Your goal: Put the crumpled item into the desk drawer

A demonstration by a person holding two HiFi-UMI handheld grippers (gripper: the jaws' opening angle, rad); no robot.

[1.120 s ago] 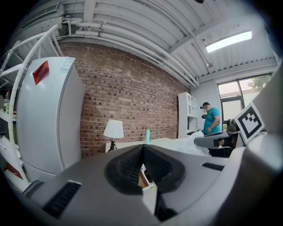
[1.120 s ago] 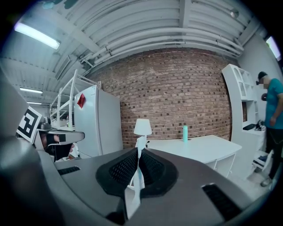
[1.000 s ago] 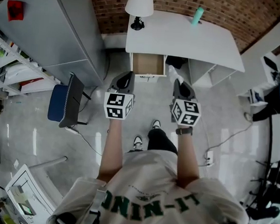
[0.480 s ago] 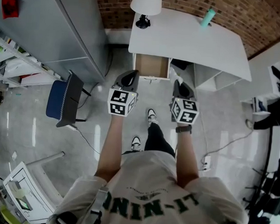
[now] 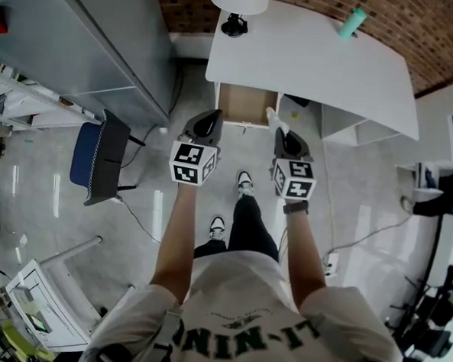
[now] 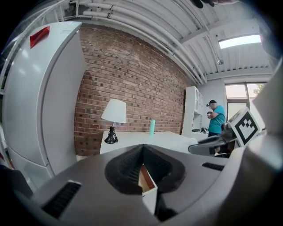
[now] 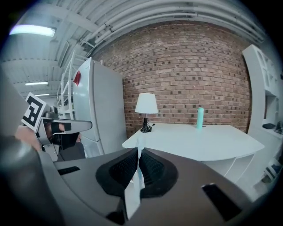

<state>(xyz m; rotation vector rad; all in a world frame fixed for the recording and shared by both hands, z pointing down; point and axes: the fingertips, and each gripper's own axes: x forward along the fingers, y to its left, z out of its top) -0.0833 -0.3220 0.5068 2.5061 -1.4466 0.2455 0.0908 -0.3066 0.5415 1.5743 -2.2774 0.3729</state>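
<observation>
Jaws: right gripper pinching crumpled item; left gripper pressed together, empty (shirt lettering partly legible); drawer open.

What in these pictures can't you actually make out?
- Drawer: head view, its back part lies under the desk top.
- Crumpled item: right gripper view, the right tongs cover all but a pale strip; material unclear.
- Teal bottle: head view, too small to read any label.
</observation>
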